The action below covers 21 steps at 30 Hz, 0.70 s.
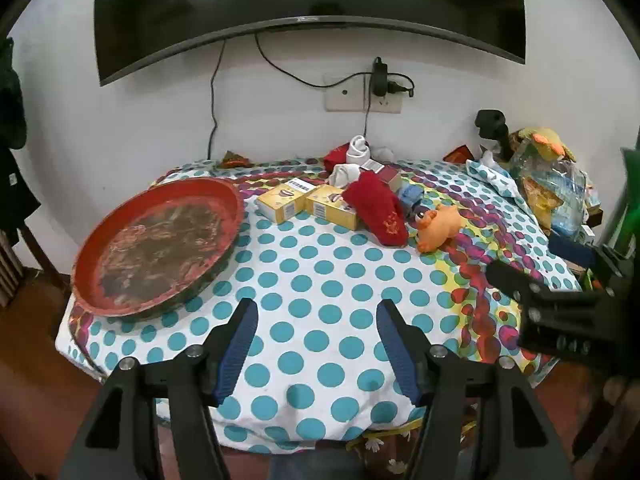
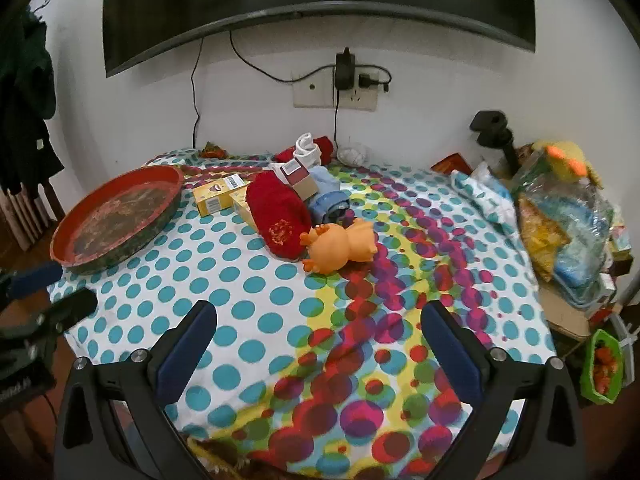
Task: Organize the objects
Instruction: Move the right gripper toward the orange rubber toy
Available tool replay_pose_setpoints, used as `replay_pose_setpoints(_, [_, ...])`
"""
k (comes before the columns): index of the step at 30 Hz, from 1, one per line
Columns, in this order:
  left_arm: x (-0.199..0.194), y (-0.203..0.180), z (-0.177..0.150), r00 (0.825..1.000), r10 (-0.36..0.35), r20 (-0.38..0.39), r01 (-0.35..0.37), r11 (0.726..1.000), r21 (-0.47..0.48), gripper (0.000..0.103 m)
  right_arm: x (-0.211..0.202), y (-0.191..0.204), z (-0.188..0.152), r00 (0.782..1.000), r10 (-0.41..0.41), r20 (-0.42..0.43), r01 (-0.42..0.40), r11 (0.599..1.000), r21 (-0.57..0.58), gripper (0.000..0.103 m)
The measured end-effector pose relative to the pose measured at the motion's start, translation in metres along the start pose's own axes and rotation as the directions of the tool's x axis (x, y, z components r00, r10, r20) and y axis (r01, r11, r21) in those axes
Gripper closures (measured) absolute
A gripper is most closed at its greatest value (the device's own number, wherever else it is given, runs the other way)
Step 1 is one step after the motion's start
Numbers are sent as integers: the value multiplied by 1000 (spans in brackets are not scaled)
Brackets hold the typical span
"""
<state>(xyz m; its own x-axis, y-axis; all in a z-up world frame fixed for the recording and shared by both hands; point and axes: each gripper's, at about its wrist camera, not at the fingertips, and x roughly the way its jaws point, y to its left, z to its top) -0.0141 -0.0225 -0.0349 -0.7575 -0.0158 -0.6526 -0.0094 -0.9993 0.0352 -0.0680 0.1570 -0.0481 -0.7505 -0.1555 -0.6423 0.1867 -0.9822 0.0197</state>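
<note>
The task looks to be at its very beginning, as far as I can judge. The round red tray (image 1: 120,240) stands at the left side of the table with the dotted tablecloth (image 1: 320,280), and nothing is put inside it; I see only its worn, dark bottom. All the small things lie together in a heap near the far edge of the table, well apart from both grippers: two yellow boxes (image 1: 280,200) touching each other, a red sock (image 1: 380,210) lying partly over one of them, an orange rubber toy (image 2: 340,244) just beside the sock, a blue cloth item (image 2: 330,204) behind the toy, a reddish box (image 2: 298,178) and some white socks (image 1: 356,150) close to the wall. The left gripper (image 1: 316,348) hovers over the near part of the cloth with its jaws wide apart and holds nothing. The right gripper (image 2: 318,348) is the same, widely spread and empty. So I think every object is yet to be sorted, probably into the tray.
</note>
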Motion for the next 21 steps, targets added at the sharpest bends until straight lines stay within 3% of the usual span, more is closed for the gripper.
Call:
replay_pose_setpoints(7, [19,-1,3,998,45,44,-46,998,43,40,45,-16,14,999,-33,-37,32,999,-11,2])
replay_pose_setpoints(11, [34,0,8,999,28,34,-29,999,43,40,76,-22,18,996,-41,-74,39,999,-31,2])
replay_pose_setpoints(21, [89,-17,14,992,3,-124,4,998,56,40,143,-32,27,987,-18,-161,14,1000,-26,7])
